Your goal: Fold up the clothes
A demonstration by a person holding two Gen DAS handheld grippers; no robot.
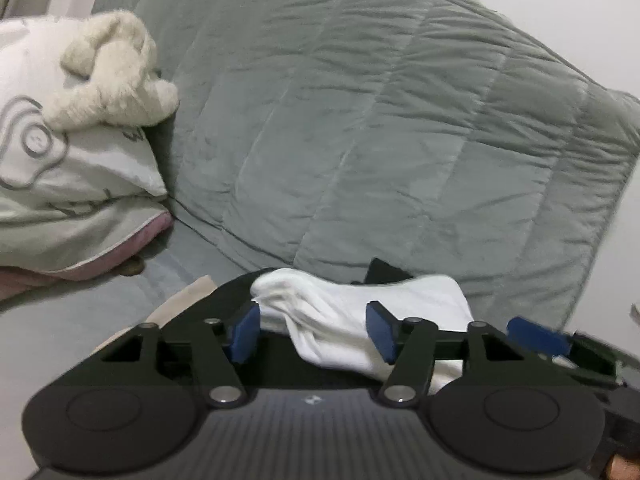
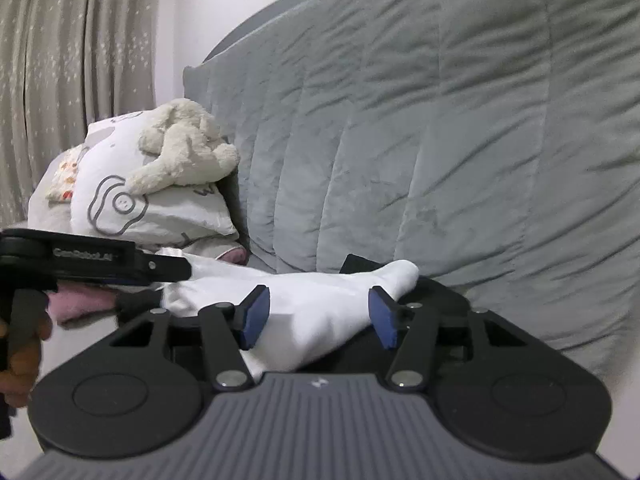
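Grey quilted duvet fills the upper and right parts of both views, rumpled against the wall; its folds give the clothes no flat ground, so anything dropped on it would likely lose its shape. Patterned pillow lies at the left of the left-wrist view with a cream plush toy on top; both sit apart from the work and look unlikely to interfere, unless a wide sweep to the left knocks the toy down.

White garment is the piece in hand; it lies low in the centre of both views, bunched and creased, stretching from one gripper to the other over dark cloth behind it. Left gripper has its blue fingers standing apart with the white fabric running between them; no pad visibly presses on it. Right gripper is the same, fingers spread and the white fabric passing through the gap, loose. No earlier view is at hand to judge more.

Risks, as I judge them: with both pairs of fingers slack the garment may slide or sag out of the fold line, spoiling any crease already made; closing again on a bunched layer could catch the dark cloth underneath and drag both together; the two grippers are near each other, the left one showing at the left edge of the right-wrist view, so a crossing move could make them collide. Pink fabric at lower left could also get snagged.
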